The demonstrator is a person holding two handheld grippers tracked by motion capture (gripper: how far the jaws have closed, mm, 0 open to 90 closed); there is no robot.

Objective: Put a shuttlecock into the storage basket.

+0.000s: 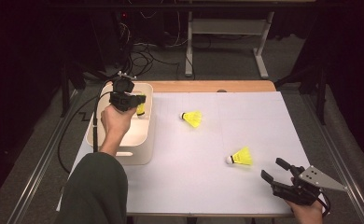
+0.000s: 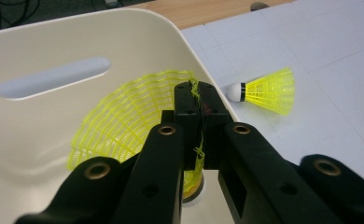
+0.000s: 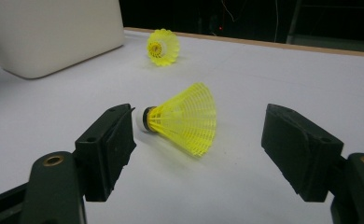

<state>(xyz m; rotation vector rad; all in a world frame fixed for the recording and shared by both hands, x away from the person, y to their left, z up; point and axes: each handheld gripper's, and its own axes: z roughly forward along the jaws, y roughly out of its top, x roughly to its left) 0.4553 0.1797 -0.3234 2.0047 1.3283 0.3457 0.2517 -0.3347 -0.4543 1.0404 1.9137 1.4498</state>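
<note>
1. We see a white table (image 1: 208,177) w/ one cream plastic bin (image 1: 140,154) at its left edge; the bin has slot handles.
2. Left gripper (image 1: 134,100) is over the bin, jaws clenched tight on the yellow mesh skirt of a held shuttlecock (image 2: 119,121); its cork hangs down inside the bin.
3. Right gripper (image 1: 277,173) sits at the table's near right corner, jaws spread wide, nothing between the pads, touching nothing. In the right gripper view a near shuttlecock (image 3: 185,119) lies just ahead of the gap, cork toward the left jaw.
4. Count: 3 yellow shuttlecocks, i.e. 1 held, 2 lying on their sides on the table. The far shuttlecock (image 1: 192,118) is mid-table, near the bin's right wall; the two loose ones are well apart.
</note>
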